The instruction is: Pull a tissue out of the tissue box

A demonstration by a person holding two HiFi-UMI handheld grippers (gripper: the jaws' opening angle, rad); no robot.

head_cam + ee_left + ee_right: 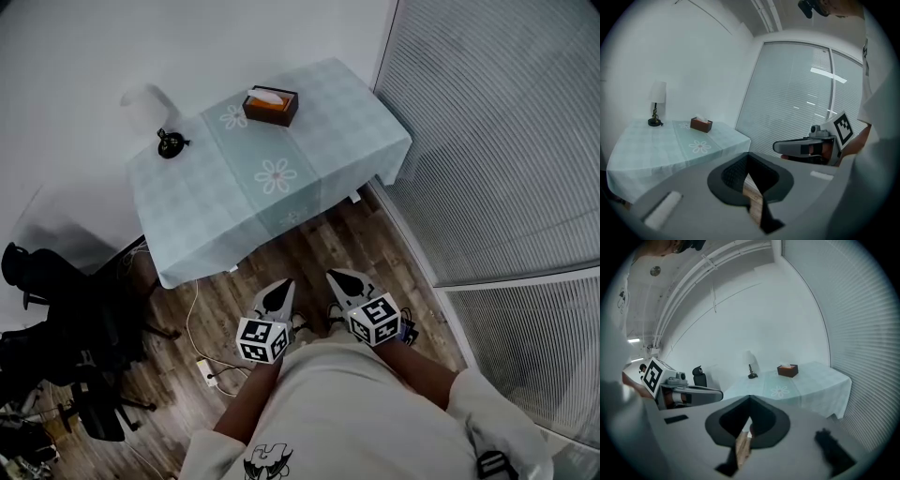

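both grippers are held close in front of the torso, side by side, just apart, tips aimed at the table. left gripper [278, 292]: jaws pressed together at the tips, nothing pinched. right gripper [342, 284]: same, tips closed, empty. wood floor [309, 248] is seen under them, w/ a power strip [208, 371] and cable at left.

ahead is the table [216, 211] w/ a pale checked cloth. the tissue box [271, 106] is set on its far part near the wall, well apart from both grippers, untouched. a white tissue [267, 94] sticks out of the top. in the left gripper view the box [701, 124] is up-left of the jaw tips, in the right gripper view [787, 371] up-right. a lamp [169, 142] stands left of the box, apart from it. blinds [497, 141] are at right.
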